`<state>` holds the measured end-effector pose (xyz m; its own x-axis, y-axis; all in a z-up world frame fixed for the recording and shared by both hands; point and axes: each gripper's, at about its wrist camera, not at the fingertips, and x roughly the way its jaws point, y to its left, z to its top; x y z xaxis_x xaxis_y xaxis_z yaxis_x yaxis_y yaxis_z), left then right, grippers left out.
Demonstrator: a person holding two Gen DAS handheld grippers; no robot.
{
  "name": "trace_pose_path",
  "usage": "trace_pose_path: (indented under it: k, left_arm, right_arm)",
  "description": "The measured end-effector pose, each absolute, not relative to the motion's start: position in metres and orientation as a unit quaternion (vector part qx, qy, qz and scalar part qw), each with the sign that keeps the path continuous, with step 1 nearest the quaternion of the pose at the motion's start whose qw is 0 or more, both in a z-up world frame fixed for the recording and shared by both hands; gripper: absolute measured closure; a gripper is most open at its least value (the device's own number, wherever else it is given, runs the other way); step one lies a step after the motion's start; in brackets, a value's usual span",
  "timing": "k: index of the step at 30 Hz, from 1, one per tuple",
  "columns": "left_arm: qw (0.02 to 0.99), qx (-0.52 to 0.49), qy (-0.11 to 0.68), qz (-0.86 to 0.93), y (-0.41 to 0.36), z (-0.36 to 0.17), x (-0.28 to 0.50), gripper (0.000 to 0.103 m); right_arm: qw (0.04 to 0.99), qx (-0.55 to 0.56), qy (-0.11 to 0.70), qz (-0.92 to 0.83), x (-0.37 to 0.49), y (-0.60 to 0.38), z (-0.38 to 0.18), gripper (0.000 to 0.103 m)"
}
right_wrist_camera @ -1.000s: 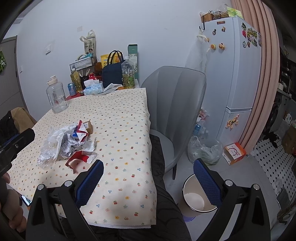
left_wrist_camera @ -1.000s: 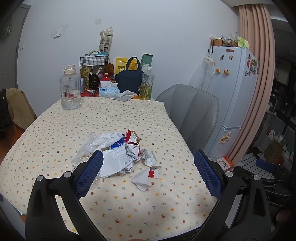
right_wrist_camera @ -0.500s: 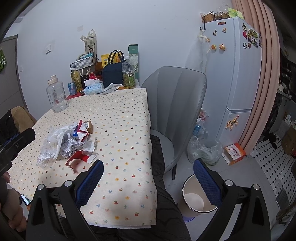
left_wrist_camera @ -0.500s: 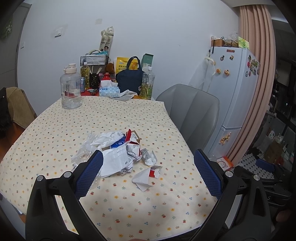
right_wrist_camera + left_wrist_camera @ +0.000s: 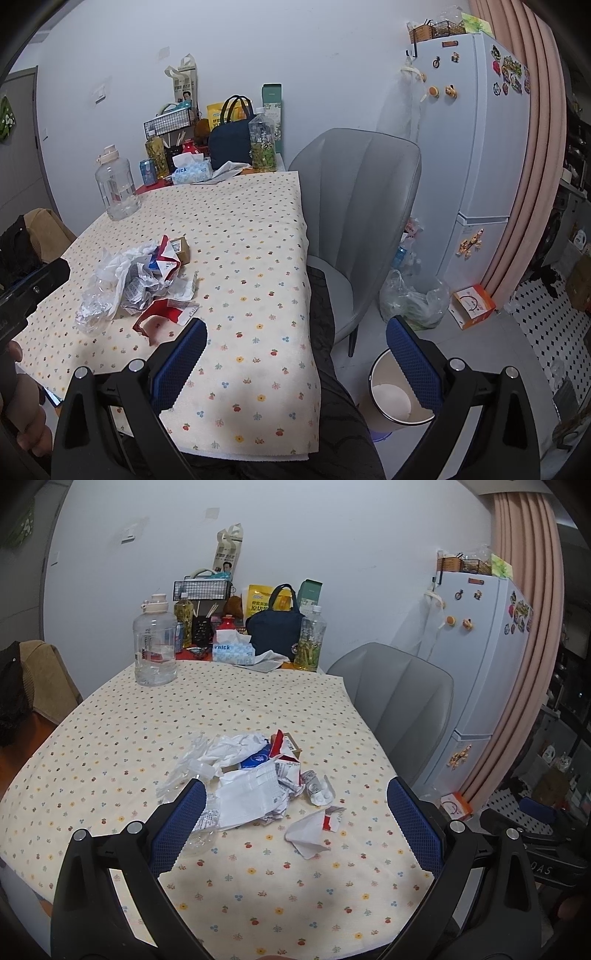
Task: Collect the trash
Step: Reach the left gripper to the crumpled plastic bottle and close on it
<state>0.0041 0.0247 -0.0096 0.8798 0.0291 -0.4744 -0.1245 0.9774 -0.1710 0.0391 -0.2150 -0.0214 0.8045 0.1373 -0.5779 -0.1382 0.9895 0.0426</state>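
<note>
A: What stands at the far end of the table (image 5: 110, 746)?
B: 1 clear water jug (image 5: 155, 646) on the left; a tissue box (image 5: 233, 653), a navy bag (image 5: 273, 627) and a bottle (image 5: 310, 638) beside it.
A: And to the right?
B: A grey chair (image 5: 362, 206); further right, a white fridge (image 5: 484, 129) with magnets.

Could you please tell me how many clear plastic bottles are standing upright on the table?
2: a large jug at the far left, and a slimmer bottle beside the dark bag. More may hide in the clutter.
</note>
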Motion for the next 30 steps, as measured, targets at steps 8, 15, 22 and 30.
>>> trace_pose_path:
  k: [8, 15, 22, 30]
  left_arm:
    - [0.958, -0.111, 0.254, 0.066, 0.053, -0.018, 0.006, 0.006]
    - [0.948, -0.133, 0.268, 0.109, 0.097, -0.027, 0.004, 0.006]
    - [0.936, -0.147, 0.288, 0.136, 0.136, -0.039, -0.001, 0.006]
    - [0.927, -0.155, 0.308, 0.147, 0.157, -0.056, -0.002, 0.006]
  right_arm:
    - [0.939, 0.008, 0.317, 0.131, 0.055, -0.191, -0.022, 0.008]
    - [0.926, -0.016, 0.334, 0.178, 0.068, -0.148, -0.029, 0.008]
    - [0.902, -0.032, 0.364, 0.230, 0.077, -0.105, -0.046, 0.012]
    - [0.878, -0.059, 0.403, 0.252, 0.092, -0.060, -0.071, 0.022]
